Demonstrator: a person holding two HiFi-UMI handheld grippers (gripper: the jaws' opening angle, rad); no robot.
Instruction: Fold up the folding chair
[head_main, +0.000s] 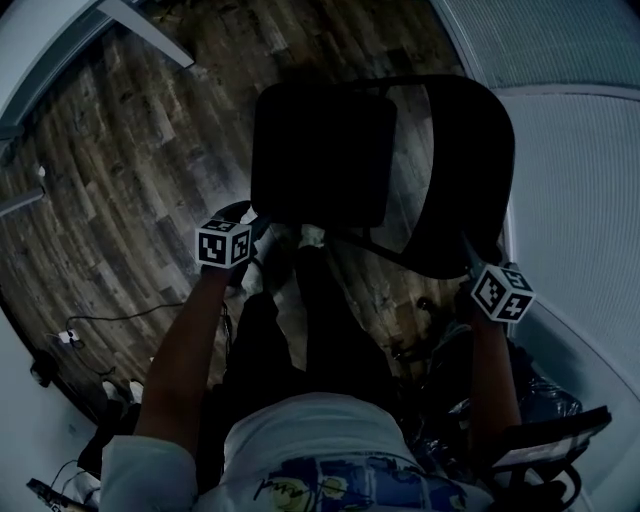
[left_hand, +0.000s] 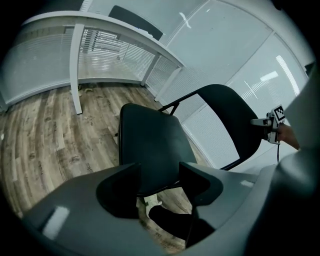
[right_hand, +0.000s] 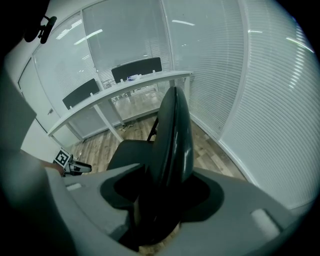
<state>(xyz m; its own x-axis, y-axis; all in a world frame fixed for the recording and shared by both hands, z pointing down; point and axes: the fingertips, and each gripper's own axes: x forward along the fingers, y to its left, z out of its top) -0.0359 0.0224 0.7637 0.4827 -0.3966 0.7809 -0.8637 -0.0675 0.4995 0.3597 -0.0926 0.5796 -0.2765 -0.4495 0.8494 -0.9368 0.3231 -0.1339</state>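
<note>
Above the chair seat (head_main: 320, 155), left tool (left_hand: 160, 174) tilted down, jaws apart, right tool (right_hand: 167, 187) clamped on backrest (right_hand: 172, 132).

- The chair (head_main: 320, 150) is black all over, seat, back and frame alike.
- The floor (head_main: 130, 150) is wooden planks with a streaky brown and grey grain.
- The marker cubes (head_main: 223, 243) have white faces with black square patterns.
- The left tongs (left_hand: 160, 186) and right tongs (right_hand: 162, 197) are plain pale grey, darker in the hollows.
- The worktop (right_hand: 125, 87) is white, legs too.
- The blinds (right_hand: 280, 100) are white with fine horizontal lines.
- The shirt (head_main: 330, 440) is white with a blue and yellow print.
- The trousers (head_main: 330, 330) are black.
</note>
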